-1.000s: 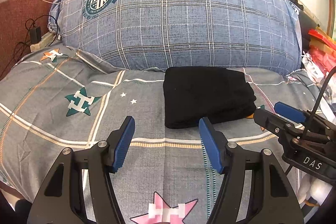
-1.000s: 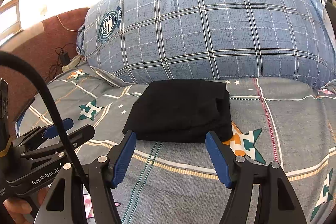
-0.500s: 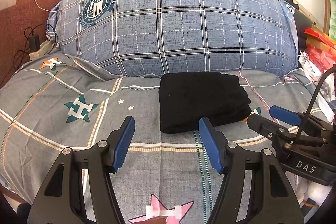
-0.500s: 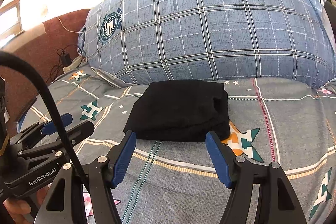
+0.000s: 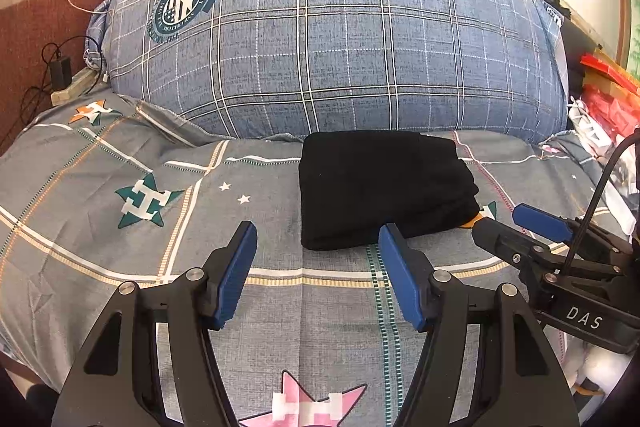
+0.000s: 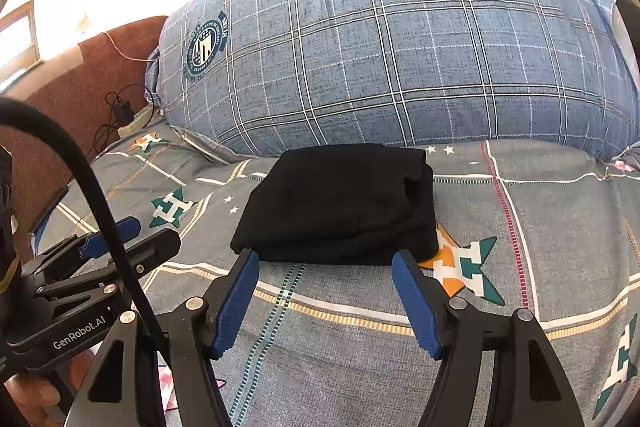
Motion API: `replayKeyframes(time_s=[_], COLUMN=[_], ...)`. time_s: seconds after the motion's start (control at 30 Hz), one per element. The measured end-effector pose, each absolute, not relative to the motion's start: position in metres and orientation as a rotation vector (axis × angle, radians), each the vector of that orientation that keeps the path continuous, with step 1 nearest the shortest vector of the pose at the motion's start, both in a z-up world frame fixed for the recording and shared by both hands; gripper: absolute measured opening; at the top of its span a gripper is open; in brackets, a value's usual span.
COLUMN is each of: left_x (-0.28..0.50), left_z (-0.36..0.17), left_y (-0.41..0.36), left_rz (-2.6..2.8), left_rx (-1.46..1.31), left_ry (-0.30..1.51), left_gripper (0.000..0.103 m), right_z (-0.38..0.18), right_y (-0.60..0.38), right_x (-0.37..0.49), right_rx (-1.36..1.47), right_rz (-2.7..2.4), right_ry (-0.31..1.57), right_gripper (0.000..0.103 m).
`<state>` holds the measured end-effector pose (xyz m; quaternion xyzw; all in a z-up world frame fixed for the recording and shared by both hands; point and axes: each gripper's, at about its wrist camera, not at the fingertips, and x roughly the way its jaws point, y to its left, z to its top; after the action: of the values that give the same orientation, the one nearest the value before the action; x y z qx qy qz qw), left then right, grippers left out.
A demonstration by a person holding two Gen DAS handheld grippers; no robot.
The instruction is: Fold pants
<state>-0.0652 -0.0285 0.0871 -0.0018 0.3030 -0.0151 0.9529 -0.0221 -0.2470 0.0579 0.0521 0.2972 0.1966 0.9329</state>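
Both grippers [image 5: 316, 255] [image 6: 326, 283] angled down — empty.

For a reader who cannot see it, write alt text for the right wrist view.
Folded black pants lie on a star-print bedsheet before a blue plaid pillow. The open right gripper hovers empty nearby.

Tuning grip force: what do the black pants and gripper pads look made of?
Black pants: soft matte fabric, probably knit cotton; folded layers sag with rounded edges, no sheen.
Pads: blue, finely ribbed, likely rubber or soft plastic, on black rigid fingers.
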Motion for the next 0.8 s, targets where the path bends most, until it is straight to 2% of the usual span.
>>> replayKeyframes(time_s=[0.8], left_x=[-0.0629], left_z=[0.0805], left_y=[-0.0275], left_rz=[-0.035], left_rx=[-0.023], left_ry=[0.634], left_gripper=[0.064], right_z=[0.0505], right_y=[-0.2393], right_x=[-0.0239], right_rx=[0.116], right_rz=[0.384], right_ry=[0.633], right_gripper=[0.067])
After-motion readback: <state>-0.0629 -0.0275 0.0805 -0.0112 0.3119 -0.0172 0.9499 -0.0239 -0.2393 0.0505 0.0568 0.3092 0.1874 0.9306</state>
